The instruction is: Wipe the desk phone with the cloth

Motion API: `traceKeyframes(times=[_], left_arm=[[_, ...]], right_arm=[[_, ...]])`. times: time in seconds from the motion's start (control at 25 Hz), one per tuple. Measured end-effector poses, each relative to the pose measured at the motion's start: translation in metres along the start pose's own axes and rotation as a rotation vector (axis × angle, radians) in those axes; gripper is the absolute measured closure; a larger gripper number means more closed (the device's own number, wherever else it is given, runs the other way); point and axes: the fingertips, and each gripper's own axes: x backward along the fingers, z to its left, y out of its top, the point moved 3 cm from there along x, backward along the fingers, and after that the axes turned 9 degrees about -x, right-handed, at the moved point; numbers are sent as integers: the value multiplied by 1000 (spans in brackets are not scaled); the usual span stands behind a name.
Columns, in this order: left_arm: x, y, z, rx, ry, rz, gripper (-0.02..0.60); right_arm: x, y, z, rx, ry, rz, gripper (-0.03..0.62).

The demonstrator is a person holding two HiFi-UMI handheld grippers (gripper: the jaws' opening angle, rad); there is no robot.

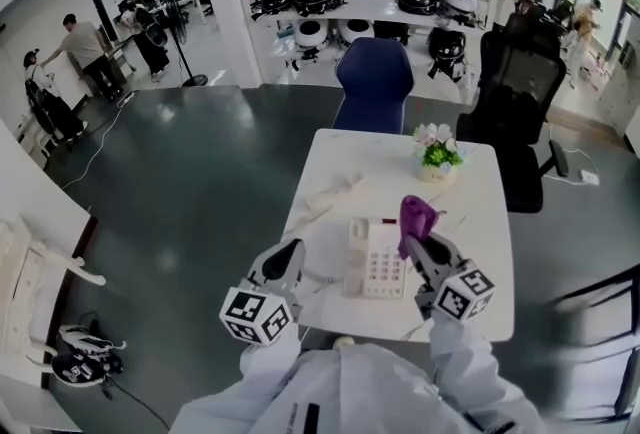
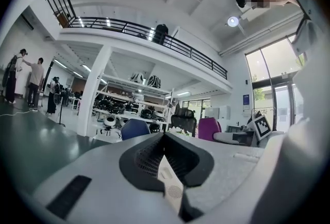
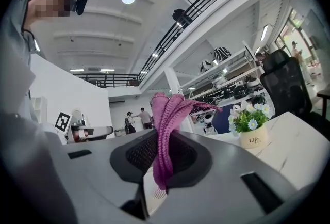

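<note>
The right gripper (image 1: 418, 248) has its jaws clamped on the purple cloth (image 1: 417, 215). The cloth stands up out of the jaws in a bunched fold, and a short end hangs below the pinch. This gripper is held over the white table (image 1: 470, 222). The desk phone (image 1: 374, 258) lies just beside it at 9 o'clock, flat on the tabletop with its keypad up and its handset along its left side. Whether the cloth touches the phone cannot be told.

At 12 o'clock from the cloth, farther back on the table, stands a small pot of flowers (image 1: 437, 157).

The left gripper (image 1: 288, 258) sits at 9 o'clock of the phone, near the table's left edge, its jaws pressed together with nothing between them.

Beyond the table's far end a blue chair (image 1: 373, 82) stands at 12 o'clock and a black office chair (image 1: 520, 87) at about 1 o'clock.
</note>
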Motion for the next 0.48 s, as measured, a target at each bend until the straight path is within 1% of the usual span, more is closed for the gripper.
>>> traceKeyframes(times=[0.24, 0.48], left_arm=[[-2, 7, 5, -14, 18, -15, 584], [-4, 9, 7, -21, 26, -18, 584]], right_arm=[[3, 15, -4, 40, -31, -34, 556], [3, 21, -5, 50, -45, -53, 555]])
